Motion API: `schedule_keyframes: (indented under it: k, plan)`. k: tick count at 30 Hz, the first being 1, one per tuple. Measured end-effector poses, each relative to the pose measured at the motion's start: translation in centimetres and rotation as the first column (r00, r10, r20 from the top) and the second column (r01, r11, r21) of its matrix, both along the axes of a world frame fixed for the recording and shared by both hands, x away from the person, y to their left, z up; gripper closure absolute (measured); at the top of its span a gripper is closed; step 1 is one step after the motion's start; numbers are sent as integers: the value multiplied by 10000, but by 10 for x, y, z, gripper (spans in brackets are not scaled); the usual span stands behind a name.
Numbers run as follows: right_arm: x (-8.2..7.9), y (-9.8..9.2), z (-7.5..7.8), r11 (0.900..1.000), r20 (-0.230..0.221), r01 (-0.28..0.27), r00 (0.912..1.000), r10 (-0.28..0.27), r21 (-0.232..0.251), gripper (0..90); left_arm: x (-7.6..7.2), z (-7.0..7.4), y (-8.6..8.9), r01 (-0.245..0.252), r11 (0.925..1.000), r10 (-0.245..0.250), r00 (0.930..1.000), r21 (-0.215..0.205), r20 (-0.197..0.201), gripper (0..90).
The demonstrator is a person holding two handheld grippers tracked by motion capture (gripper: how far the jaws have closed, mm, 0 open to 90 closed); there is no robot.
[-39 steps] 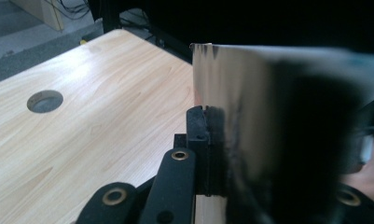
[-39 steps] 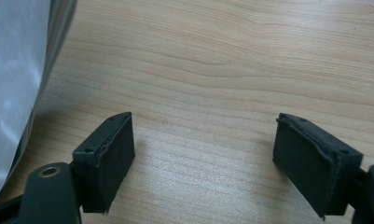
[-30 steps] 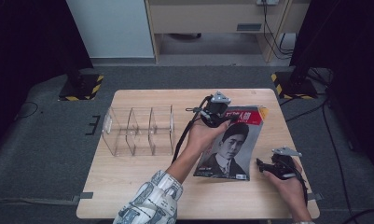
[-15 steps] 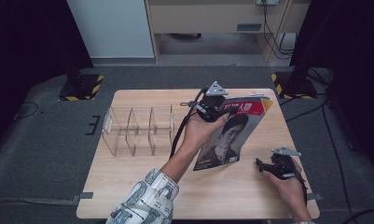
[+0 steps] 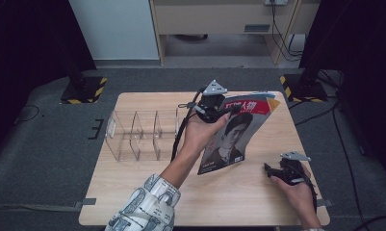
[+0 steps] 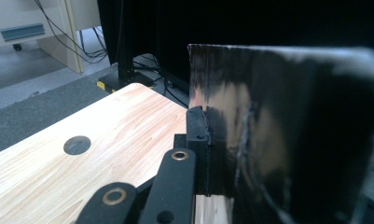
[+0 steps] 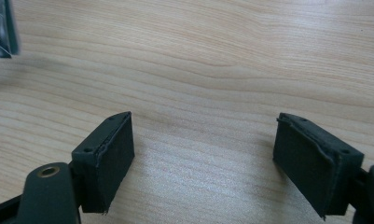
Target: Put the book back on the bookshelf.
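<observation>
A magazine [image 5: 234, 132] is pinched at its top edge by the left gripper [image 5: 218, 109] and is held tilted above the table [image 5: 147, 180], its lower corner near the wood. A clear divider rack [image 5: 137, 134] is seen just to its left. The right gripper [image 5: 277, 171], jaws spread with nothing between them, is rested on the table, apart from the magazine.
</observation>
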State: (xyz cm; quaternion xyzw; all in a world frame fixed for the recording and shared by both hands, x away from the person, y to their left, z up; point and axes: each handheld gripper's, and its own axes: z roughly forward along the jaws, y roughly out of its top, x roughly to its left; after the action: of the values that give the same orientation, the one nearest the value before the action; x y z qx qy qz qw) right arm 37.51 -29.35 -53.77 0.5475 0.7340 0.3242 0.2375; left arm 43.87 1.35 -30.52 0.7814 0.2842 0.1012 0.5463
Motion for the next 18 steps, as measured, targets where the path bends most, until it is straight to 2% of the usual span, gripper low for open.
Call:
schedule_keyframes:
  k: [10, 18]
  plan:
    - [0, 0, 0, 10000, 23, -74, 10000, 74, -22, 206, -2, 0, 11, -142, 9999, 142, 9999, -93, -6, 863]
    - [-1, 2, 0, 10000, -4, -77, 10000, 77, 40, 205, -6, -5, 19, -203, 9998, 203, 9998, -44, -57, 863]
